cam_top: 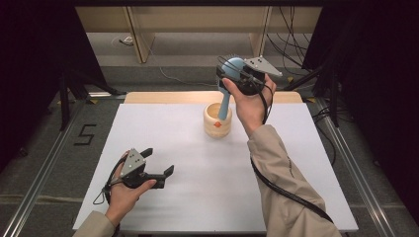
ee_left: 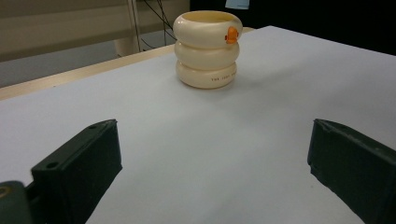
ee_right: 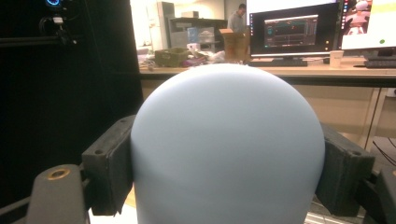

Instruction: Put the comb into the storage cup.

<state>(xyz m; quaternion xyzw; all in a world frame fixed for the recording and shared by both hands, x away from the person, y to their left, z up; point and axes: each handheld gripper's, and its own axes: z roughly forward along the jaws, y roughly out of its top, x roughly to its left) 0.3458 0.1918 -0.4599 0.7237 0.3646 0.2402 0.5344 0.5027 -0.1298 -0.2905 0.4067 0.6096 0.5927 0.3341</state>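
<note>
My right gripper (cam_top: 233,69) is raised above the far middle of the table, shut on the rounded head of a light blue hairbrush (cam_top: 225,103). The handle hangs down into a cream ringed cup (cam_top: 216,126) with a small orange mark. In the right gripper view the brush's blue back (ee_right: 228,140) sits between both jaws. My left gripper (cam_top: 158,162) rests low at the near left, open, nothing between its jaws. The left gripper view looks across the bare table at the cup (ee_left: 208,49), with the tip of the brush handle (ee_left: 237,3) just above its rim.
The white tabletop (cam_top: 197,168) has a wooden strip (cam_top: 163,97) along its far edge. Pale shelving (cam_top: 143,34) and cables stand behind it, with dark stands at both sides. A desk with monitors (ee_right: 289,32) and a person shows far off.
</note>
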